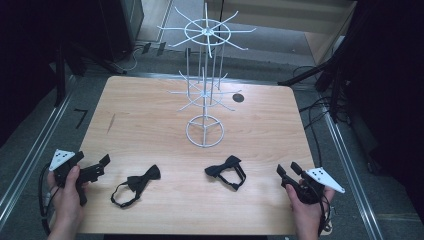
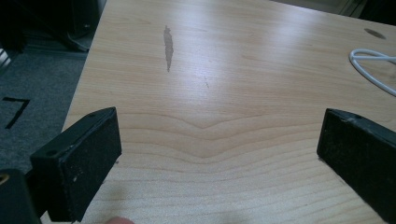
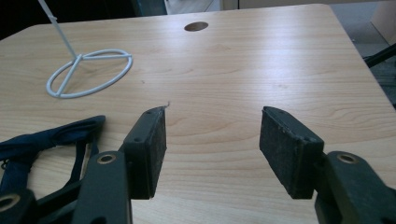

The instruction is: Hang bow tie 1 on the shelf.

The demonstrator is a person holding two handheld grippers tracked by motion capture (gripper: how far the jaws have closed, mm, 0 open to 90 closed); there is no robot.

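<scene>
Item: wooden counter (image 1: 150, 120), seen from above, with two bow ties and a white wire rack (image 1: 204, 85).

Rack: placed at the far middle of the counter; a ring foot, an upright stem and two tiers of spoke-like arms are shown. Nothing is seen hung on the arms.

Left bow tie (image 1: 142, 180): laid flat at the near left, its strap looped toward the near edge. Right bow tie (image 1: 226, 170): laid flat at the near middle-right, strap trailing to the right.

Left gripper (image 1: 102, 165): held at the near left corner, well to the left of the left bow tie. Its fingers (image 2: 79, 165) are spread wide over bare wood; nothing is held.

Right gripper (image 1: 287, 172): held at the near right, near the right bow tie but apart from it. Its fingers (image 3: 149, 149) are parted about halfway and empty; in the right gripper view the dark tie lies to their left, outside the gap.

Step judged in hand: the approach, before any pick-up. Hanging of the ties on the rack is taken to be the aim.

Next move calls for: the right gripper to be swung left until the tie's knot or strap sits between the fingers, then closed.
</scene>
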